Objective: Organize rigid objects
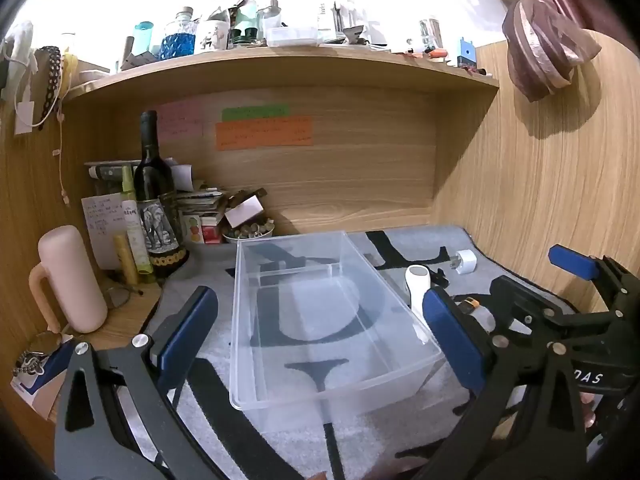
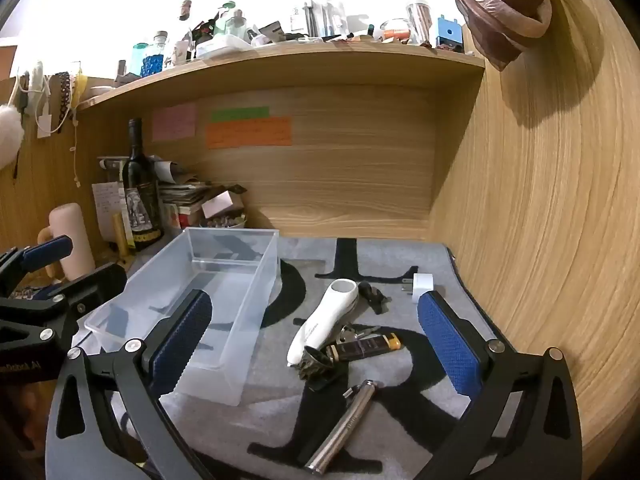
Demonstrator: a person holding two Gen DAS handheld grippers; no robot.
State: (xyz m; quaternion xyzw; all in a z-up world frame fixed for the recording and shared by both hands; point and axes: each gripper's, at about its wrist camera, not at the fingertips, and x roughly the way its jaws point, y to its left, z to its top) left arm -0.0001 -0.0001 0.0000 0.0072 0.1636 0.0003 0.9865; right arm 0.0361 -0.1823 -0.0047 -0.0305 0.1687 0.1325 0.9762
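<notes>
bin [image 2: 224,280] left of remote [image 2: 324,324] | flashlight [image 2: 344,424] nearest

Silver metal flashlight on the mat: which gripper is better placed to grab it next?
Right. The open right gripper faces the silver metal flashlight directly; the left gripper is open over the empty clear plastic bin.
</notes>
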